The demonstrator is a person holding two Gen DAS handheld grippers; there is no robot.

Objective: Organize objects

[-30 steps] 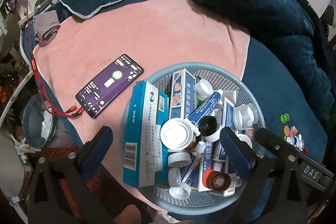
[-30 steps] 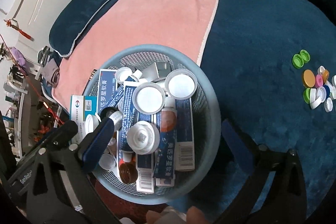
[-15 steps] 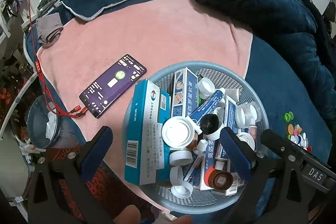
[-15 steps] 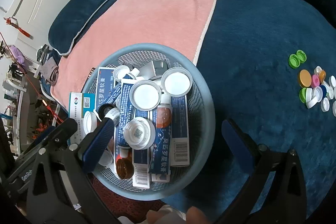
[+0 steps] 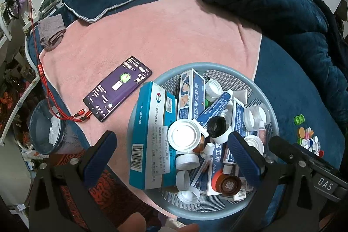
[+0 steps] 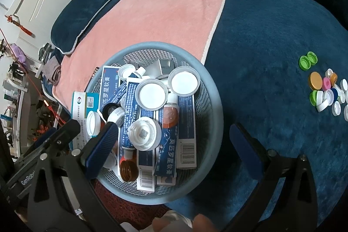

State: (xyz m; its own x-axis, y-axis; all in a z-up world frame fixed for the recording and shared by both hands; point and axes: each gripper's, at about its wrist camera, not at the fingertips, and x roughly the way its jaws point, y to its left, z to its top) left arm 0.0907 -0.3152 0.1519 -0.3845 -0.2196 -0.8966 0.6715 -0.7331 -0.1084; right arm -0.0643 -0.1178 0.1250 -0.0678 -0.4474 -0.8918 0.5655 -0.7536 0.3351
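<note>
Both grippers hang above the basket [image 5: 130, 129] with nothing in them: I see my left gripper [image 5: 171, 158] with its jaws spread wide over the near half of the pile, and my right gripper [image 6: 171, 145] equally spread, one finger over the basket's left side and the other out past its right rim above the dark blue bedding [image 6: 271, 36]. Neither one touches anything as far as I can tell

I judge the job largely done on the basket side. It sits on the bed, straddling the edge where the pink towel [image 5: 152, 36] meets the blue cover, and it is heaped: a tall teal medicine box [image 5: 150, 134] stands on end against the left wall, several dark blue ointment cartons [image 6: 187, 123] lie flat across the middle, a blue tube [image 5: 214, 104] rests diagonally, and white jar lids [image 6: 152, 95], a black cap [image 5: 216, 126] and a brown bottle [image 6: 128, 170] fill the gaps

What looks left to me is the scatter of bottle caps [image 6: 326, 90], green, orange, pink, white and blue, lying loose on the blue cover well to the right of the basket. I would guess those are the next things to gather, though the task line does not say. A phone [image 5: 117, 88] with a red cable plugged in lies on the towel just left of the basket; whether it counts I cannot tell
</note>
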